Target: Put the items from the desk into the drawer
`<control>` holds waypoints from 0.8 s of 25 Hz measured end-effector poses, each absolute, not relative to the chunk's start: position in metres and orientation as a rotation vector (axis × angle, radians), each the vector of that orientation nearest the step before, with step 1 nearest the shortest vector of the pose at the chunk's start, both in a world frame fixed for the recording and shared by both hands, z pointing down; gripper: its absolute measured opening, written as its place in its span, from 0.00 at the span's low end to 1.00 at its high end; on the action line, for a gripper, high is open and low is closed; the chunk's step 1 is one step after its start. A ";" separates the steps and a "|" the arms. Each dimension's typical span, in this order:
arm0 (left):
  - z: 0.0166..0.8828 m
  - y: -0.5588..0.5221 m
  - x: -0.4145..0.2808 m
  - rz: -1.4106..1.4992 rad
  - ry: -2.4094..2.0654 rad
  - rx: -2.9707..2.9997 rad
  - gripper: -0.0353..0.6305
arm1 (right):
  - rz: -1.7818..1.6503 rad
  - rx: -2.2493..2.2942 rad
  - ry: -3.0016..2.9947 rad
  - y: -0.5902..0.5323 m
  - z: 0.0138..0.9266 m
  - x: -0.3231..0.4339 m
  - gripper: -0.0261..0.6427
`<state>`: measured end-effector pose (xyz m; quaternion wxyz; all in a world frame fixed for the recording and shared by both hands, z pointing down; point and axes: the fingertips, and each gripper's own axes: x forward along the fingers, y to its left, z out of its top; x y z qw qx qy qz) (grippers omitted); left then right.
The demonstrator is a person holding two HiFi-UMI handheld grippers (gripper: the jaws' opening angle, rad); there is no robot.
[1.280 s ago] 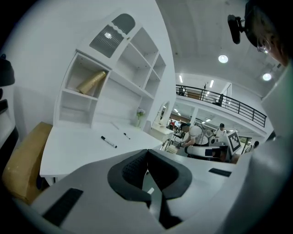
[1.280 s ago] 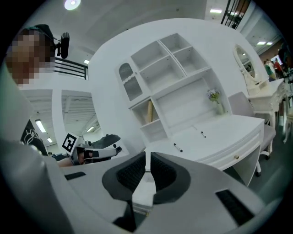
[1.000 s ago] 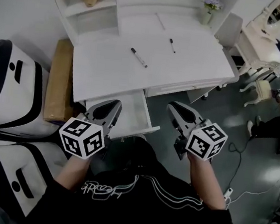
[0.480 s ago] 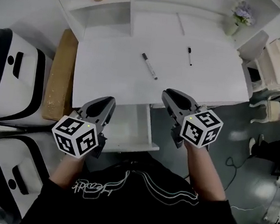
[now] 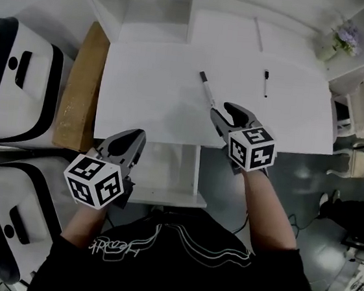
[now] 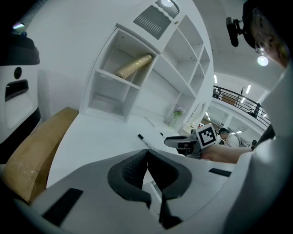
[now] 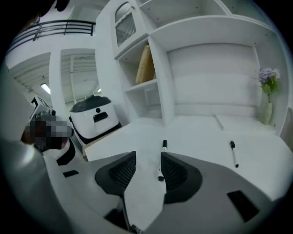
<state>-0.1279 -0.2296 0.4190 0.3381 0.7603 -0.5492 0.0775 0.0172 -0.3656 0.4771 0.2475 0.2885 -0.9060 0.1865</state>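
Right gripper (image 7: 147,159): jaws just opened, now apart.
Near marker (image 7: 162,157): between them, seemingly ungripped, lengthwise along jaws.
Left gripper (image 6: 146,155): closed, farther off.

Saw only part of the drawer (image 5: 166,172) past the left fingers (image 5: 127,143). Lost the near marker's (image 5: 207,91) lower end under the just-opened right fingers (image 5: 218,118) from overhead. Could not read the far marker's (image 5: 265,83) print.

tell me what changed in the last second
The right gripper moved forward from in front of the desk to over it. Its jaws have just been opening and now sit astride the nearer marker without gripping it. Nothing was picked up. The left gripper stays shut by the open drawer; the far marker has not moved.
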 end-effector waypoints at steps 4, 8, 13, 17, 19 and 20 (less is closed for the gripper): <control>0.431 -0.231 -0.142 0.204 -1.459 1.930 0.09 | 0.443 0.748 -2.385 -0.389 0.507 0.006 0.31; 0.441 -0.228 -0.153 0.204 -1.478 1.889 0.09 | 0.450 0.727 -2.318 -0.404 0.535 -0.003 0.31; 0.447 -0.226 -0.162 0.200 -1.501 1.859 0.09 | 0.480 0.728 -2.242 -0.412 0.559 -0.006 0.28; 0.447 -0.225 -0.171 0.168 -1.547 1.839 0.09 | 0.460 0.728 -2.184 -0.413 0.569 -0.005 0.21; 0.446 -0.224 -0.175 0.160 -1.557 1.833 0.09 | 0.470 0.731 -2.176 -0.413 0.570 -0.005 0.21; 0.445 -0.223 -0.177 0.160 -1.561 1.832 0.09 | 0.476 0.737 -2.174 -0.414 0.570 -0.005 0.21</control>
